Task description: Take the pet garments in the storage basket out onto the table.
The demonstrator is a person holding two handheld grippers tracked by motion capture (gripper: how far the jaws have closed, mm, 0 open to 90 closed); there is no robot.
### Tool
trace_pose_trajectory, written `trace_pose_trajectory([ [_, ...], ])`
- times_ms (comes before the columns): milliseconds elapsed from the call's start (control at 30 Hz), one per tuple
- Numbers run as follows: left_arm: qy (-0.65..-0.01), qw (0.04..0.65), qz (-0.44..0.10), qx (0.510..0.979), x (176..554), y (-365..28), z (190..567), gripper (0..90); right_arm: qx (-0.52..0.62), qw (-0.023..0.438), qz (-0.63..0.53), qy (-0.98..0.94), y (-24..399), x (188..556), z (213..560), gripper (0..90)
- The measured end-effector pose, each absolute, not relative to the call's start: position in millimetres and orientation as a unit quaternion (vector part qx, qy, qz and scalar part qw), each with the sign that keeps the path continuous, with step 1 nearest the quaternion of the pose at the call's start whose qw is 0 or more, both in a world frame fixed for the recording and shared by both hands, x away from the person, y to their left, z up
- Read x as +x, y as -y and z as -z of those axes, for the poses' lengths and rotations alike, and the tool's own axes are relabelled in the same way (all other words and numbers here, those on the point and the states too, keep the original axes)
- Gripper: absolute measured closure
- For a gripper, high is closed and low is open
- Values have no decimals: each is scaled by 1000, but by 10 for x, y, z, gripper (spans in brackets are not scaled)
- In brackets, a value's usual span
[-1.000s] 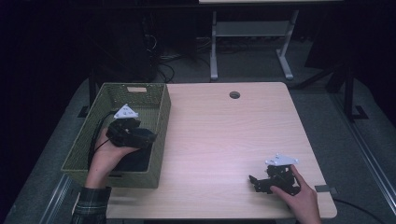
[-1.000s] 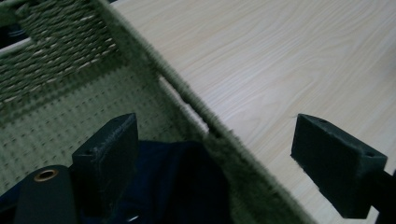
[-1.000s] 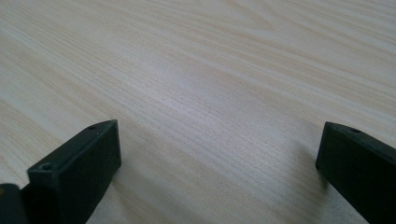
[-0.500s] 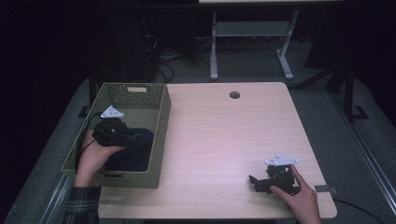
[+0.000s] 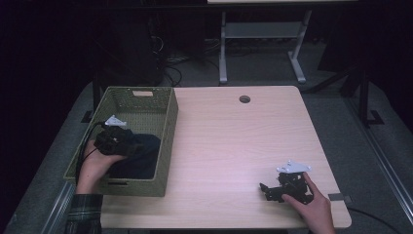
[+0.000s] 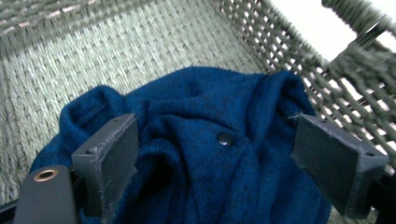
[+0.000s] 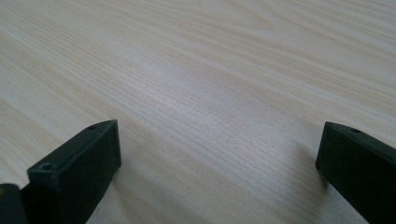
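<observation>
A: Where is the cloth now, and what do the tools do?

B: The blue knit garment (image 6: pixel 205 154) lies bunched inside the green woven basket (image 5: pixel 168 131), at the near end, on the left part of the desk (image 5: pixel 234 141). The left tool (image 6: pixel 224 163) is just over it, jaws set wide w/ nothing between them yet. The right tool (image 5: pixel 285 187) sits on the desk near the front right corner, jaws also wide, only bare wood between.

A: How will it handle?

B: I judge it soft and light, no stiffness, so it will sag and stretch when lifted. Better to pinch a thick fold, e.g. the ridge near the small dark snap button (image 6: pixel 225 138), not a single thin layer, which may slip out.

A: Anything not clear?

B: Yes. Which kind of garment it is, I cannot tell; sleeves or collar are folded under. Its near edge is cut off in the left gripper view, and from the high view it is only a dark patch, partly behind the hand (image 5: pixel 95 163).
</observation>
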State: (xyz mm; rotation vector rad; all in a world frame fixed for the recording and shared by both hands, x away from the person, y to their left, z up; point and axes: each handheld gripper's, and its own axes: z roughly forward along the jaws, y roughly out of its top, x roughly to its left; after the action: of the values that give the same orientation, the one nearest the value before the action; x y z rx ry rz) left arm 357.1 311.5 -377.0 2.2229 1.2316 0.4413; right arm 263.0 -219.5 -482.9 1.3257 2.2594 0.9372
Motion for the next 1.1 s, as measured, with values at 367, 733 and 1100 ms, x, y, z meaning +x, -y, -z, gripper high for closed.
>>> trace_pose_trajectory([
  [367, -475, 252, -144, 831, 3635, -3109, 3942, 145, 469, 179, -332, -799, 2194, 2629, 4830, 0],
  [733, -503, 236, -131, 821, 3678, -3144, 4015, 145, 469, 179, -331, -799, 2194, 2629, 4830, 0],
  [1100, -508, 189, -111, 833, 3735, -3092, 4134, 130, 469, 179, -331, -799, 2194, 2629, 4830, 0],
])
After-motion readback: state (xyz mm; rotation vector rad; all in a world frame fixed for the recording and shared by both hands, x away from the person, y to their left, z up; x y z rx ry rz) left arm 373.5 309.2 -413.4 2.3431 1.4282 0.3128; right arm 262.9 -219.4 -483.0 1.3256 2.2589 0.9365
